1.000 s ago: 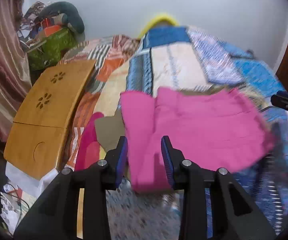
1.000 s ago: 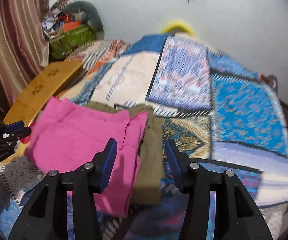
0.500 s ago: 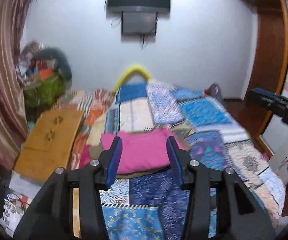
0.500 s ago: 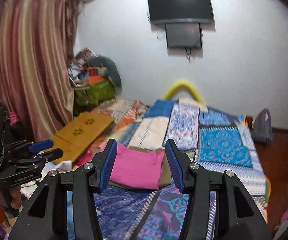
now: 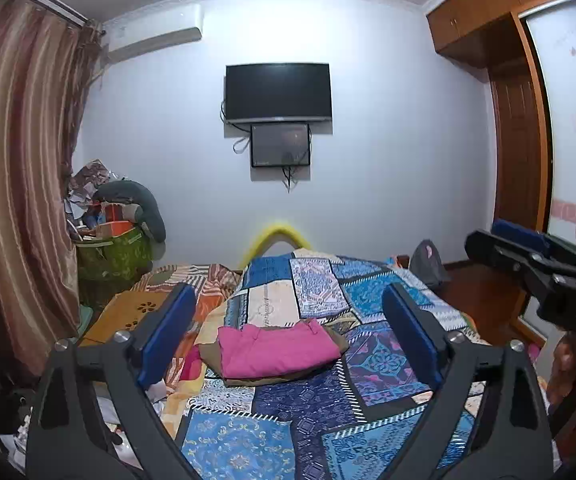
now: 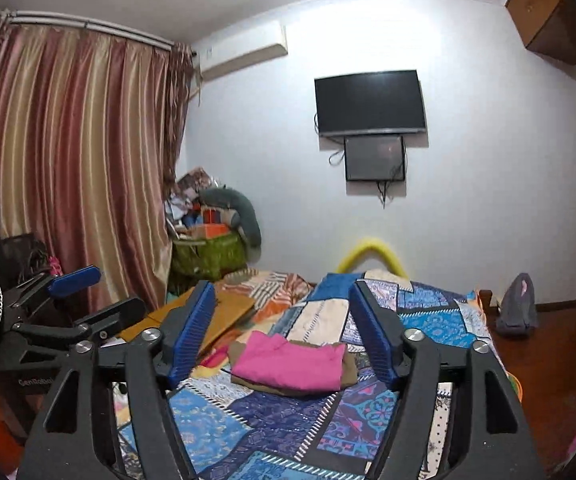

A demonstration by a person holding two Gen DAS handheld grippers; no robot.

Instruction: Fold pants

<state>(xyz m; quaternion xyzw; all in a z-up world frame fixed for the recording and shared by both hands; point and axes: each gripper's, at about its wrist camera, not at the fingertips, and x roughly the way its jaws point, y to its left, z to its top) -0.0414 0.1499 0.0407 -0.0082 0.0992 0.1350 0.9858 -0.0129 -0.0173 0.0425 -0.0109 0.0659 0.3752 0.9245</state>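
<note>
Folded pink pants lie on top of folded olive-brown pants on the patchwork bed cover; both show in the right wrist view too, pink over olive. My left gripper is open and empty, held well back from the stack. My right gripper is open and empty, also far back. The right gripper shows at the right edge of the left wrist view, and the left gripper at the left of the right wrist view.
A patchwork bed fills the foreground. A wooden lap table lies at its left edge, by a green bag of clutter and striped curtains. A TV hangs on the far wall. A grey bag sits on the floor at right.
Both grippers have pulled far back and up from the stacked pants; the view went from close over the pink fabric to the whole room. Both jaws have opened wider.
</note>
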